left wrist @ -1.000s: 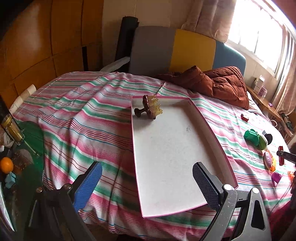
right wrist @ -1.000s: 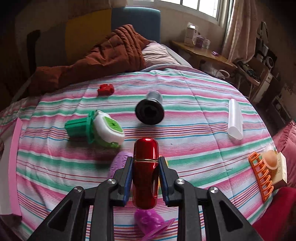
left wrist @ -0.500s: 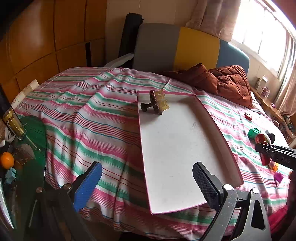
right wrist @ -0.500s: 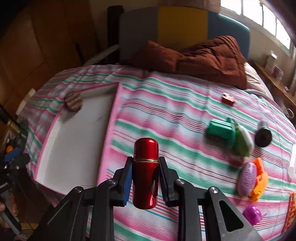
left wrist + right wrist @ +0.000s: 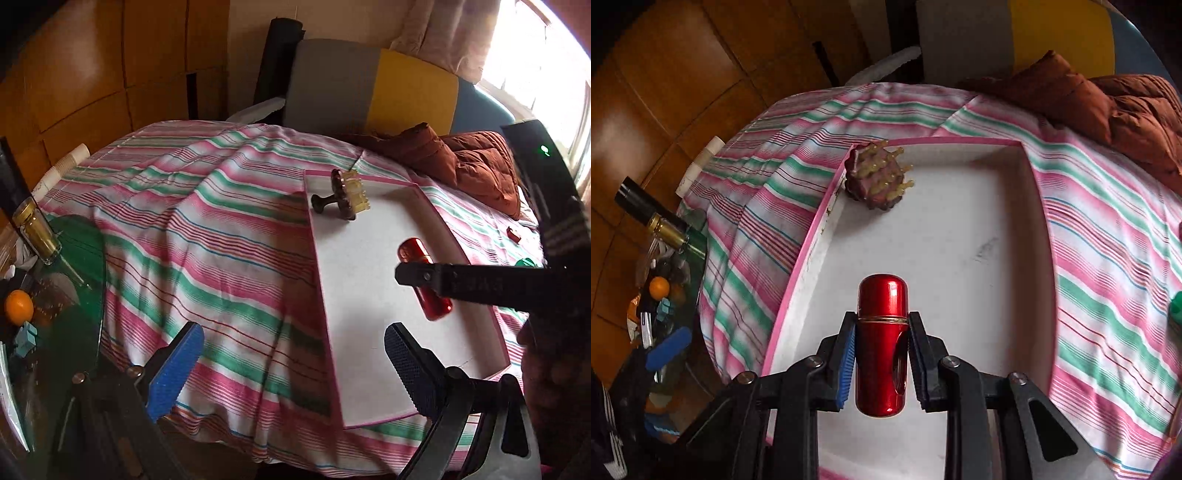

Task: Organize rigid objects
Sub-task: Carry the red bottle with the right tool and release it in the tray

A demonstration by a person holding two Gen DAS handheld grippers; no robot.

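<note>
1. Tray (image 5: 997,236) with pink rim lies on the striped bed (image 5: 1108,258); a brown comb-like piece (image 5: 879,181) sits in its far left corner.
2. Right gripper (image 5: 882,349) clamps the red capsule (image 5: 882,343) above the tray's near middle; lowering it flat before release should stop it rolling.
3. Left gripper (image 5: 291,365) hangs wide, empty, at the bed's near edge.

We are seeing daylight pouring in from the window (image 5: 546,74), which is blowing out to white (upper right of the left wrist view). Fisheye bending is curving the wooden wall (image 5: 92,81), corners are darkening, and the tray (image 5: 960,240) is glaring pale.
</note>
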